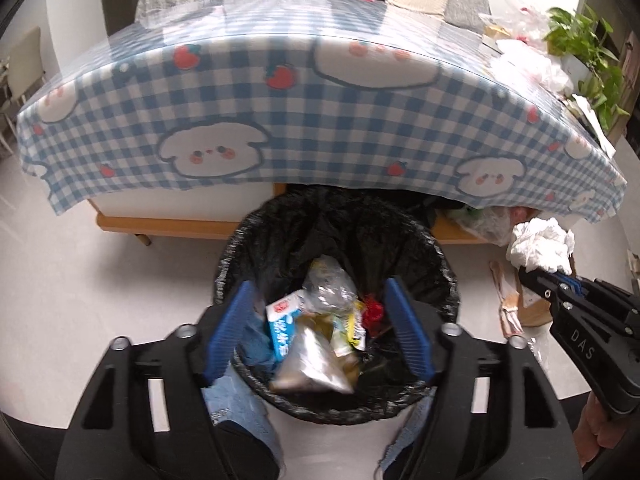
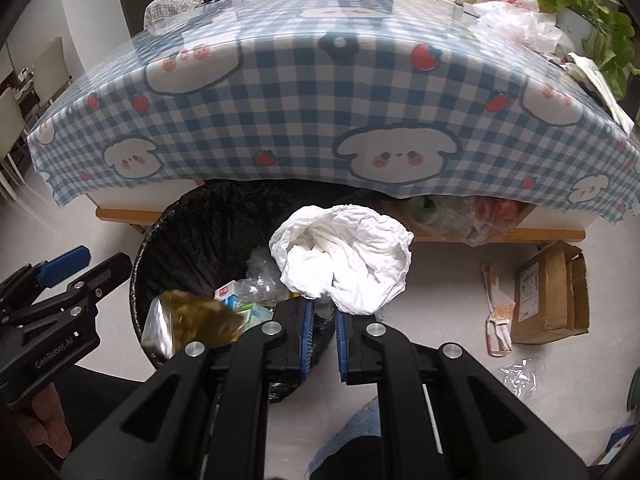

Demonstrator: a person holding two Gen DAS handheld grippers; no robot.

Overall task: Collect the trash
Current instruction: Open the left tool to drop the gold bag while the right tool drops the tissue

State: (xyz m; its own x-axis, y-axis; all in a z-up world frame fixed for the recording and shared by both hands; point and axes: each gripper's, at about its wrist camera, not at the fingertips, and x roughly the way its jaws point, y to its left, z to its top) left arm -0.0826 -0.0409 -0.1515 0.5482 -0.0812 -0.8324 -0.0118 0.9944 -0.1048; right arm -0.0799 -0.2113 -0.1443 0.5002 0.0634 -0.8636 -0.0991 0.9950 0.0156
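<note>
A crumpled white tissue wad [image 2: 344,256] is pinched by the closed right gripper [image 2: 323,312] above the black-lined bin [image 1: 240,248]; the left gripper [image 1: 320,320] is spread empty over glossy wrappers.

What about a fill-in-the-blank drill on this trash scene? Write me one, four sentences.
1. The right tongs are shut on a crumpled ____ paper wad.
2. The left tongs stand ____ near the bin.
3. The bin's liner bag is ____.
4. The cardboard box lies on the ____.
Missing: white; open; black; floor.
</note>
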